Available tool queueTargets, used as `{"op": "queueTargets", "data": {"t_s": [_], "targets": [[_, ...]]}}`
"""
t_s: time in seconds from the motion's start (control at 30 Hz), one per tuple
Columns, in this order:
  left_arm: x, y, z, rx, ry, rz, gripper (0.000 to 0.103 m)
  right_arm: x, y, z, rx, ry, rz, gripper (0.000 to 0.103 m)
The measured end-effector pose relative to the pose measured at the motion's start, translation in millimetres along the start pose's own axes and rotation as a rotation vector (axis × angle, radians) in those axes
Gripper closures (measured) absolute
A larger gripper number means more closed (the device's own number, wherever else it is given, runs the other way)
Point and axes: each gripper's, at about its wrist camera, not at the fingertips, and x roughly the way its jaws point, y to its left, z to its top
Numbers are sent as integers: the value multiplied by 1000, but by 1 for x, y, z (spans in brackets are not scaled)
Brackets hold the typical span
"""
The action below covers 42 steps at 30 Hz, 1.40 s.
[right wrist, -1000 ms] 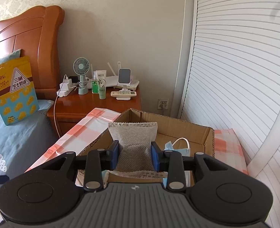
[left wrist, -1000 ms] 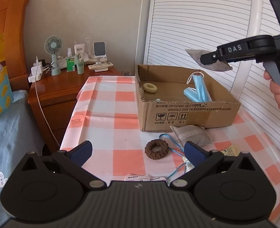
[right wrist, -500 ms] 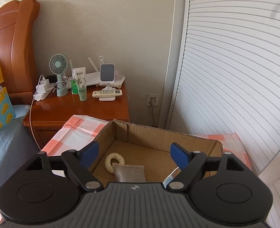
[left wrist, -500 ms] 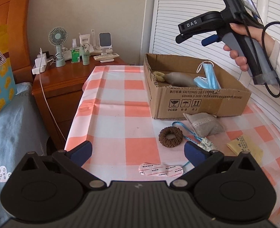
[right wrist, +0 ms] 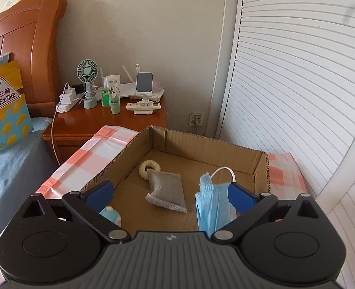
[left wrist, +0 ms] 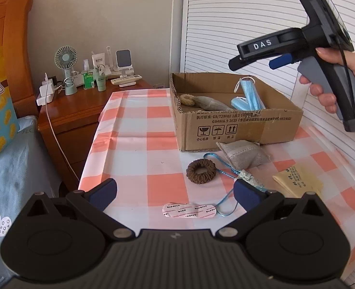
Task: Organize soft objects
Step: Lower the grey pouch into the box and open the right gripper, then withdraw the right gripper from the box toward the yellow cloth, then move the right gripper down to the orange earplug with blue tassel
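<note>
We are holding our right gripper [right wrist: 169,193] up over the cardboard box [right wrist: 260,168], and its blue fingers [right wrist: 241,196] are spread wide with nothing between them. Inside the box, a gray pouch [right wrist: 166,192] is lying flat next to a cream ring [right wrist: 149,167], and a blue mask [right wrist: 211,204] is leaning on the side wall.

Our left gripper [left wrist: 175,192] is waiting low over the counter [left wrist: 134,144] in front of the box. Its fingers [left wrist: 102,191] are spread wide too and are holding nothing.

Just in front of the box, more soft things are waiting: a second gray pouch [left wrist: 243,155] touching the box wall, a brown hair ring [left wrist: 201,170] beside it, a blue string [left wrist: 222,171] and a yellow packet [left wrist: 297,180].

We think picking up the next soft thing is the step now. To do it well, we should be coming down straight over one thing, squeezing its middle, and keeping clear of the string so it is not dragging along.
</note>
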Motion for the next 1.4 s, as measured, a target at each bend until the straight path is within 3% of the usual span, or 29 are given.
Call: {"op": "queueTargets", "data": {"t_s": [0.5,1.2,1.4], "targets": [[-18,-8,-11,33,-14,23,1,-44,-7,-100,61,91,-46,0],[-15,-13,-25,46,37,8,1,-86,13,-186,-111,189,-6,0],[-9,-17,-26,55,61,2,1,-90,15,-197,-145,207,11,24]]}}
